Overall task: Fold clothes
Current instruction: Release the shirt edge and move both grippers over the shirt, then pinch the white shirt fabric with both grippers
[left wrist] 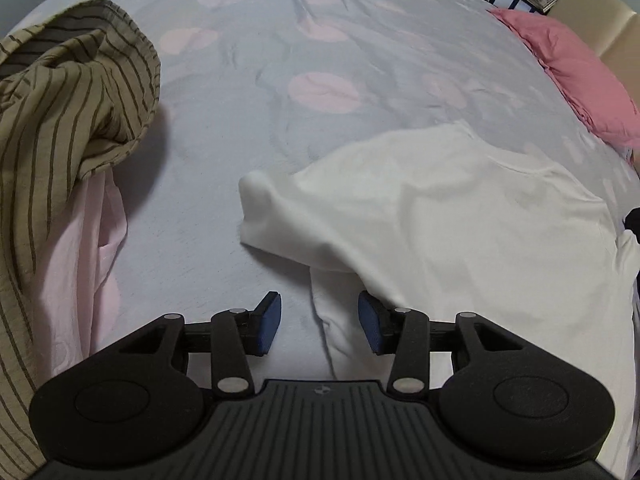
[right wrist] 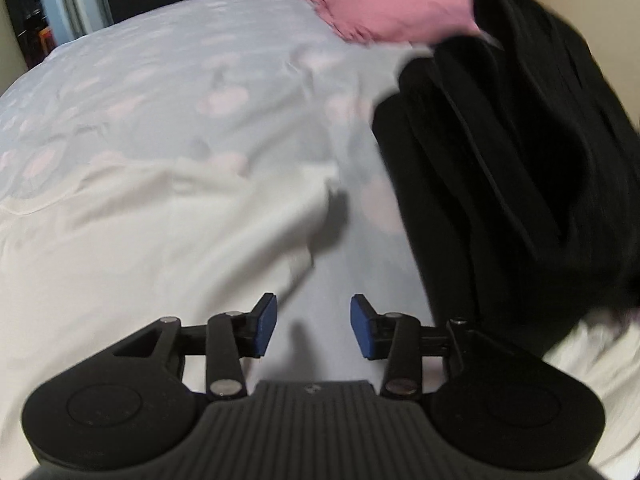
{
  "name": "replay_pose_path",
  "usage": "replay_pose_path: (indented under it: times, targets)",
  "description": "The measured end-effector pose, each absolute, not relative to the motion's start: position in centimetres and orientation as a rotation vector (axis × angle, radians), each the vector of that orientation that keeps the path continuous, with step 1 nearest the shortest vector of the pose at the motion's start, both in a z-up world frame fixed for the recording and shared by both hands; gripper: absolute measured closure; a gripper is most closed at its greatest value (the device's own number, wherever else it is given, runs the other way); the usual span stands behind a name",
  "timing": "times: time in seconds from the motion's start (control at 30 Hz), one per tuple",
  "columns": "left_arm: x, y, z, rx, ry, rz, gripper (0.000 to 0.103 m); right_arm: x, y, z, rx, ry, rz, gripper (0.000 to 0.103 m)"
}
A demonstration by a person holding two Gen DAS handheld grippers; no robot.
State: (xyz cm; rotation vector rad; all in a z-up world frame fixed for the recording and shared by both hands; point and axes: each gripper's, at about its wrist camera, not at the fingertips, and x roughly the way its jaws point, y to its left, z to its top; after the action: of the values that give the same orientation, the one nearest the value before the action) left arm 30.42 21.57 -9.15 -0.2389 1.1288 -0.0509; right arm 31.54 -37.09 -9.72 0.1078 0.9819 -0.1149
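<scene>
Both the left tool [left wrist: 319, 324] and right tool [right wrist: 313, 327] hang released and empty over the white shirt [left wrist: 460, 216] on the bed [left wrist: 280, 40], seemingly only part-folded, while the striped garment [left wrist: 60, 120] and black clothes [right wrist: 520, 160] wait unfolded.

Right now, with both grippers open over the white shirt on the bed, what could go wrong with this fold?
1. The white shirt's left sleeve stands puffed up, so it may fall back open.
2. The striped garment and the black clothes lie close on either side and could get dragged in.
3. The left gripper has only the shirt's edge under its fingers, so a pinch may catch the bedsheet too.
</scene>
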Motion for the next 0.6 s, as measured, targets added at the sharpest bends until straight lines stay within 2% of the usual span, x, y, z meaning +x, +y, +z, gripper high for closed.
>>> replay_pose_path:
  times: [0.07, 0.3, 0.6]
  targets:
    - [30.7, 22.2, -9.2, -0.274, 1.138, -0.04, 0.063, 31.2, -38.2, -10.0, 0.172, 0.991, -0.111, 0.064]
    - [30.7, 24.4, -10.2, -0.451, 1.198, -0.056, 0.063, 30.5, -40.3, -10.4, 0.284, 1.003, -0.079, 0.063]
    - [30.7, 22.3, -10.7, -0.396, 1.229, -0.083, 0.064, 29.7, -40.1, -11.1, 0.366, 1.007, -0.018, 0.067]
